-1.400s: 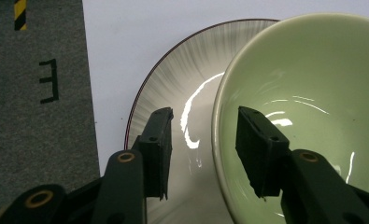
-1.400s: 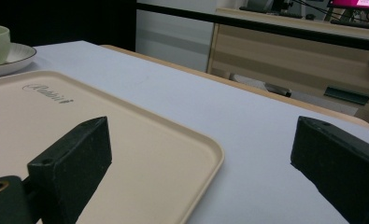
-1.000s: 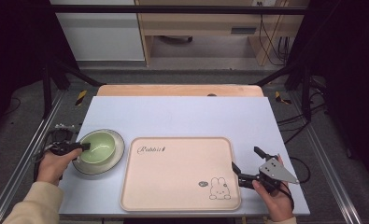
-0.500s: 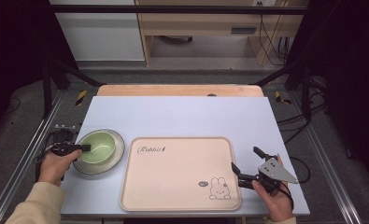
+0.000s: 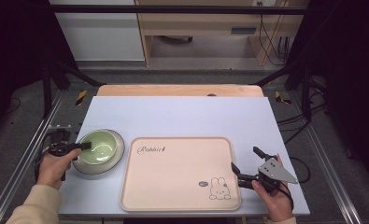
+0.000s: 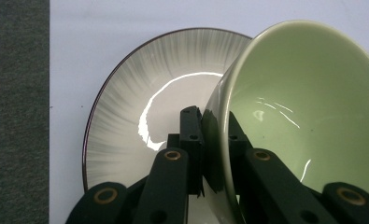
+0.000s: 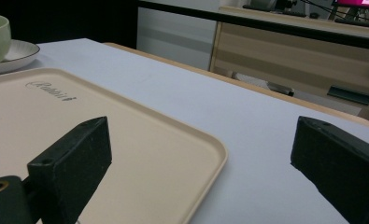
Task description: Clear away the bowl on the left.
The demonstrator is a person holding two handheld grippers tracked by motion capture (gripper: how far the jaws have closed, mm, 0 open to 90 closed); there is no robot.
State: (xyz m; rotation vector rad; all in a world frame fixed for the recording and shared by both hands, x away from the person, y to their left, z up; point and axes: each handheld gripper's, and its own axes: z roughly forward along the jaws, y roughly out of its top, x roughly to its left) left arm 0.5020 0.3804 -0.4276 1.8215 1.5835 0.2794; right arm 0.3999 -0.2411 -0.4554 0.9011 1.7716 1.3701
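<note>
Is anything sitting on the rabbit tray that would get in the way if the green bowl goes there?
Nothing visible does. The beige rectangular tray with the rabbit drawing has a bare top. The left gripper is shut on the rim of the pale green ceramic bowl, which sits on a grey striped plate beside the tray's left edge.

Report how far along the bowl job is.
Done: the left gripper has shut its jaws on the green bowl's rim, one inside, one outside. In hand: the bowl sits on the grey plate. Left: the rabbit tray is bare; the right gripper waits open at its edge.
</note>
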